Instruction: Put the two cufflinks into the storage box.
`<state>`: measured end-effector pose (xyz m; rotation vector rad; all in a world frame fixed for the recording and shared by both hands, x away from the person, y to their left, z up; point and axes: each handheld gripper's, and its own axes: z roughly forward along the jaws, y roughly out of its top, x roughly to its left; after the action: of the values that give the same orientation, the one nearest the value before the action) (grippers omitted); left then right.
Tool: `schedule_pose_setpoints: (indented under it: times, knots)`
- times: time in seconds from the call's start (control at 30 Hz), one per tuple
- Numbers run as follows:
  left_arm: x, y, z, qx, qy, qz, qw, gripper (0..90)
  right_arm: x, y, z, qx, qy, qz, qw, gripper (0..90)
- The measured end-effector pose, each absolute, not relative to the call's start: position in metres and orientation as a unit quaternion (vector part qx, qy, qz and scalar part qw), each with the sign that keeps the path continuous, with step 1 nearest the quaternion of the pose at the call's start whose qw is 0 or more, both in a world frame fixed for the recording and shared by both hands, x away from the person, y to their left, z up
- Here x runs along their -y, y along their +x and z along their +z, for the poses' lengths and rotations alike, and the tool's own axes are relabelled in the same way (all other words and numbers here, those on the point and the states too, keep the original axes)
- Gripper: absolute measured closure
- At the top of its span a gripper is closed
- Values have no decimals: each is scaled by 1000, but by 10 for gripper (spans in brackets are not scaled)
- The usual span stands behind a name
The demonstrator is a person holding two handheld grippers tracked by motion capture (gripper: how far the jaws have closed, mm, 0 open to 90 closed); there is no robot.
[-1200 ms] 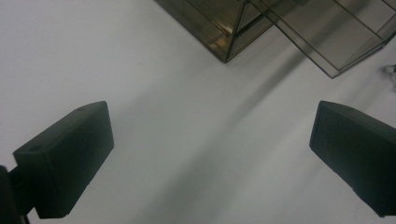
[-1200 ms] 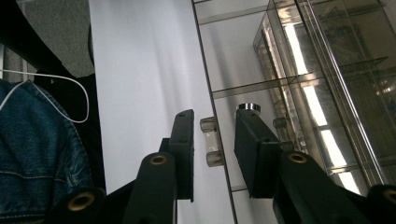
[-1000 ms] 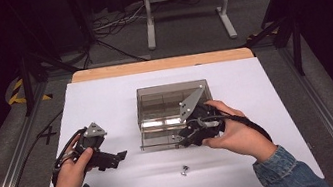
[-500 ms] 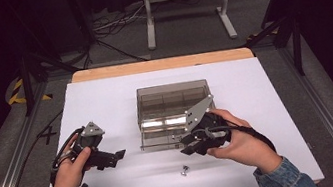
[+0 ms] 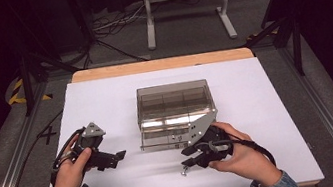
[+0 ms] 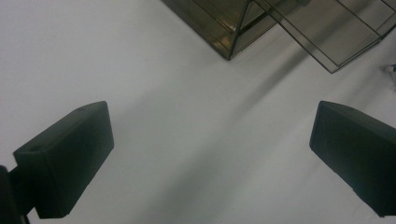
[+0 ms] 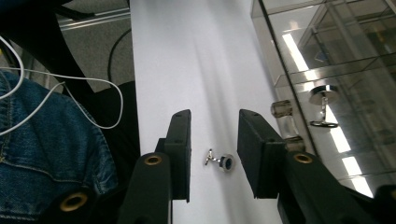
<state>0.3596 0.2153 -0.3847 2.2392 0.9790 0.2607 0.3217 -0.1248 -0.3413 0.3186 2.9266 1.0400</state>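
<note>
Right claw [image 7: 214,140] part open, empty, jaws either side of a cufflink [image 7: 220,161] lying on the bench [image 5: 104,98] just in front of the box [image 5: 175,105]. Left claw [image 6: 210,154] wide, empty, left of the box.

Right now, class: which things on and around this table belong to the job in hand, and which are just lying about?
Part of the job:
- cufflink, lying between the right gripper's open jaws
- clear drawer box, with a second cufflink inside

Just lying about:
- left gripper, open over bare table
- metal stand on the floor
- floor cables
</note>
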Motion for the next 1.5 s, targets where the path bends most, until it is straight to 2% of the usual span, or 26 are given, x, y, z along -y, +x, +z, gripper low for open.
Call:
schedule_pose_setpoints:
  times: [0.63, 1.5]
  knots:
    - [-216, 358, -385, -376, 857, 101, 336, 4, 114, 323, -372, -952, 108, 287, 4, 633]
    - [-217, 358, -385, -373, 859, 101, 335, 4, 103, 326, -404, -966, 102, 237, 5, 548]
